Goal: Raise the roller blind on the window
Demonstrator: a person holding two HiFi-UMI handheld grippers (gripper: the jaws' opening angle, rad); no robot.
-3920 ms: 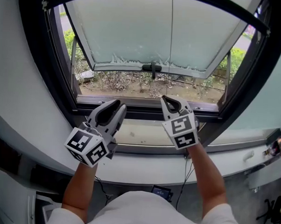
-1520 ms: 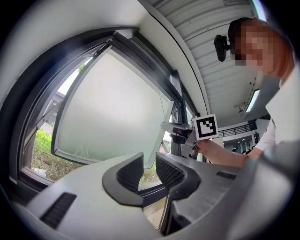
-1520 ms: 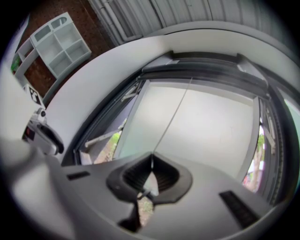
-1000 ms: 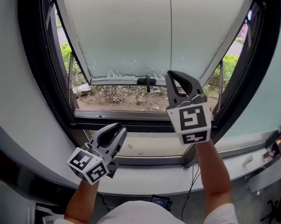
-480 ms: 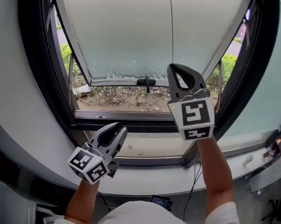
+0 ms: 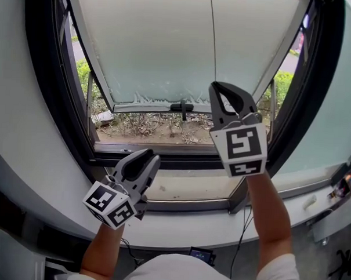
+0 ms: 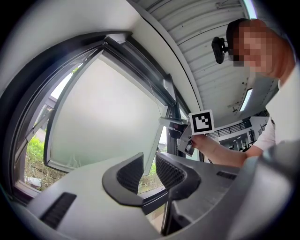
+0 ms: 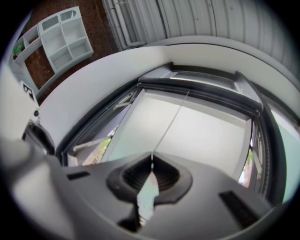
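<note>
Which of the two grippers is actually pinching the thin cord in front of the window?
The right gripper, the higher one, has its jaws shut on the cord. The left gripper sits lower with its jaws apart, holding nothing.

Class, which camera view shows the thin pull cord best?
The right gripper view: the cord runs down into the right gripper's shut jaws. The head view shows only a thin line; the left gripper view, nothing clear.
</note>
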